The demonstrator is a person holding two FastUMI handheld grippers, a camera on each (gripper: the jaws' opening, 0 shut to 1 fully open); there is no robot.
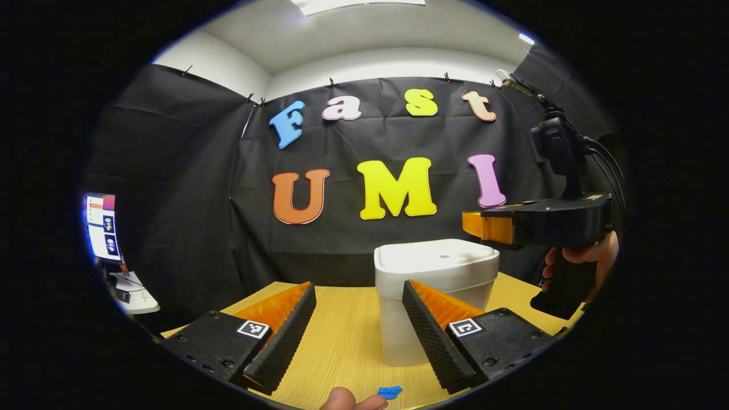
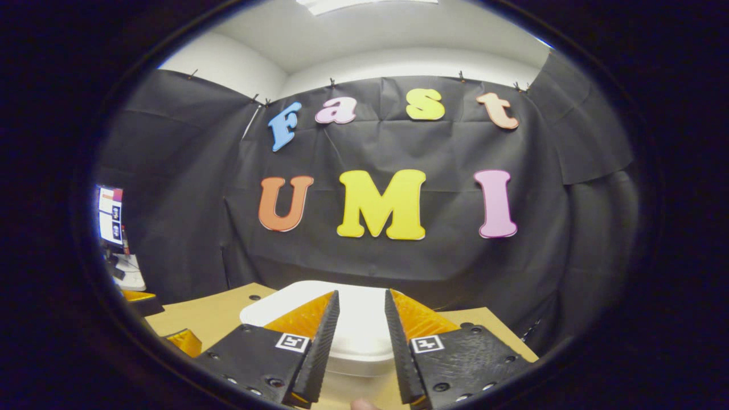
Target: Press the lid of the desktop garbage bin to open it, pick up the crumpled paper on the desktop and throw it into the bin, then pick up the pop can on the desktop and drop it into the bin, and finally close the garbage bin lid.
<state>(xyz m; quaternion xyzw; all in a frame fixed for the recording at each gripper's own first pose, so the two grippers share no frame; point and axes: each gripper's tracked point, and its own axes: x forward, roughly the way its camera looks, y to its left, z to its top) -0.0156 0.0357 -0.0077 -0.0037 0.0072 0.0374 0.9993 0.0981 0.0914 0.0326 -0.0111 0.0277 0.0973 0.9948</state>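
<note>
Desktop garbage bin (image 1: pixel 435 285), white with its lid down, stands on the wooden desktop (image 1: pixel 347 341) before the black cloth wall. Right gripper (image 2: pixel 360 319) hovers above the lid, fingers parted by a narrow gap, holding nothing. Left gripper (image 1: pixel 359 319) sits low, fingers wide apart and empty. A small blue object (image 1: pixel 390 391), possibly a marker or scrap, lies nearest the camera.

White bin (image 1: pixel 435 285) on light wood-grain table (image 1: pixel 347 336).

Both grippers have black bodies with screws and square black-and-white markers; the right gripper (image 1: pixel 484 228) trails black cables.
</note>
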